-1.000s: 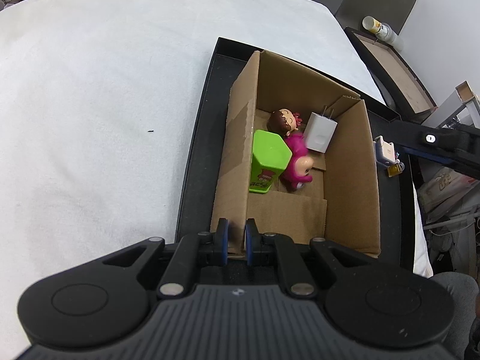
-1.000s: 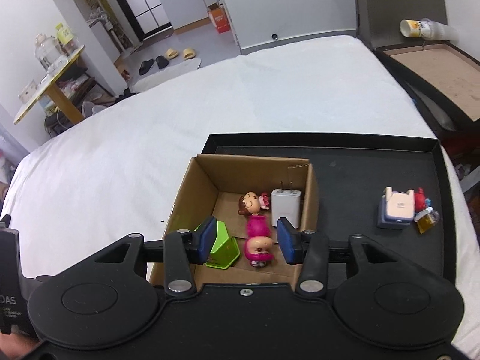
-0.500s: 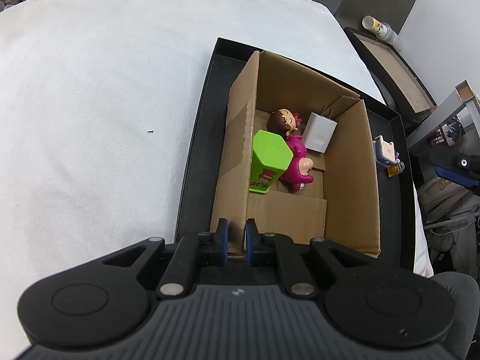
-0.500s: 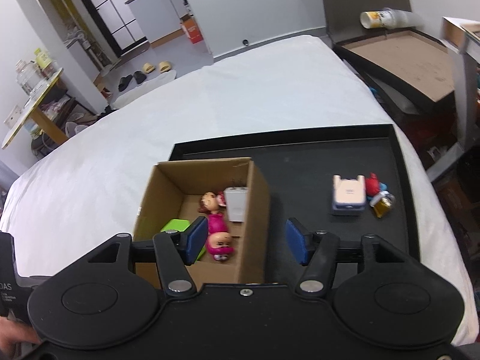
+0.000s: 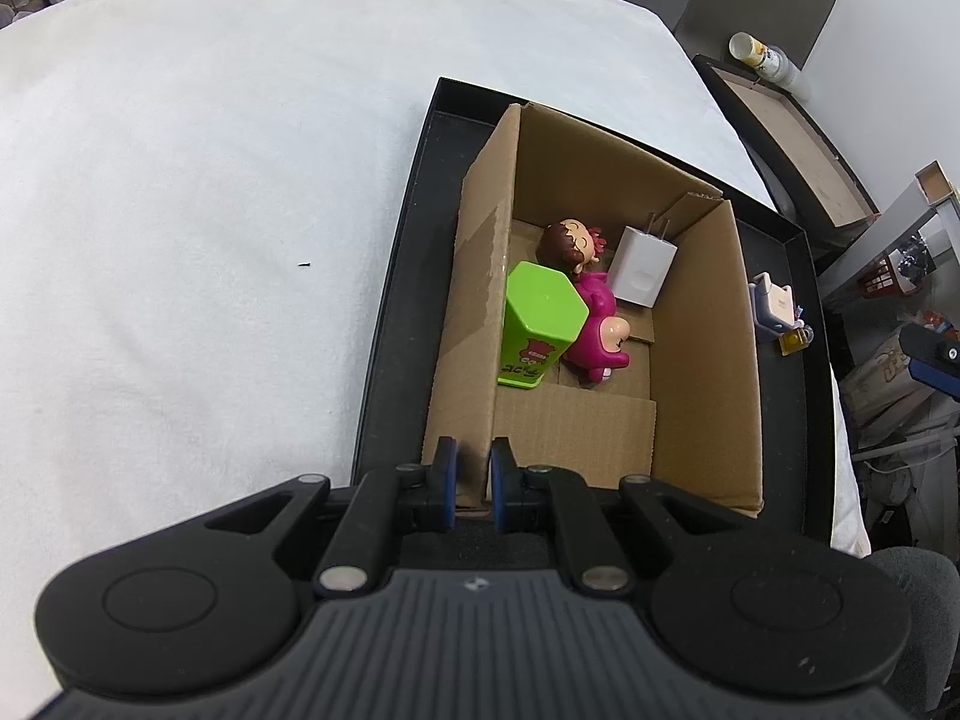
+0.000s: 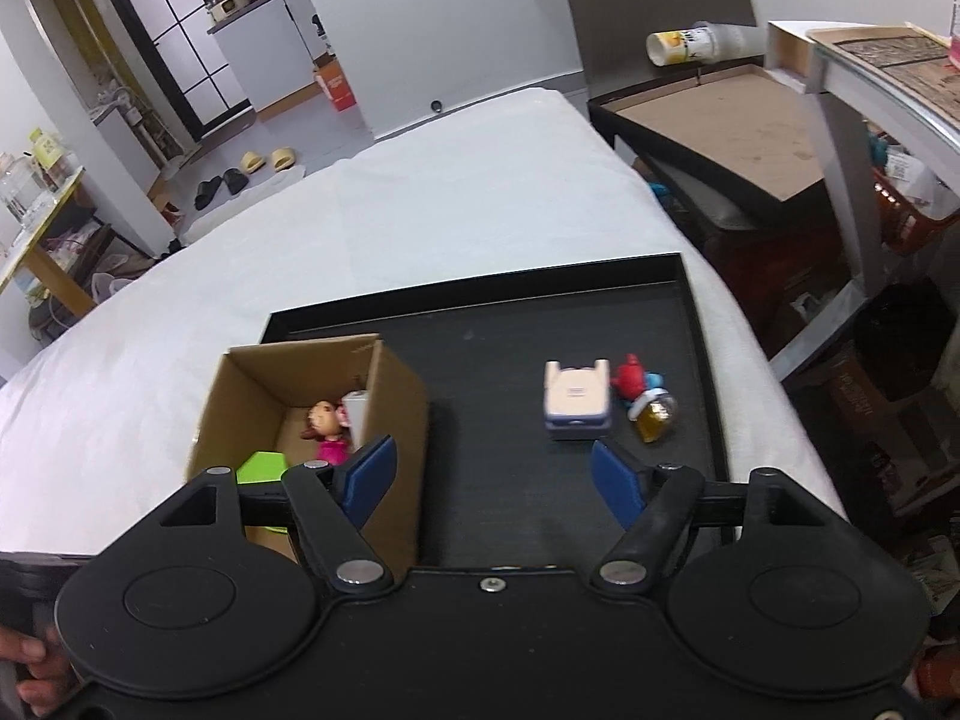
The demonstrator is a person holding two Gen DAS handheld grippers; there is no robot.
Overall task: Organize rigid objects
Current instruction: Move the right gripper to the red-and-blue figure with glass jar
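A cardboard box (image 5: 702,360) stands on the left part of a black tray (image 5: 396,300). Inside it lie a green carton (image 5: 540,318), a brown-haired doll (image 5: 564,243), a pink figure (image 5: 600,330) and a white charger (image 5: 645,264). My left gripper (image 5: 474,480) is shut on the box's near wall at its left corner. My right gripper (image 6: 495,483) hangs over the bare tray (image 6: 510,330) to the right of the box (image 6: 396,396), its jaws opening with nothing between them. Ahead of it lie a white-and-blue block (image 6: 576,399), a red toy (image 6: 630,375) and a small amber bottle (image 6: 654,417).
The tray rests on a white padded surface (image 6: 450,198). At the back right stand a second dark tray with a brown floor (image 6: 720,126), a tipped paper cup (image 6: 684,45) and a metal shelf (image 6: 840,120). A hand (image 6: 30,666) shows at the lower left.
My right gripper has swung right, from above the box to above the open tray, and its jaws have spread wider. The left gripper and the box have not moved.
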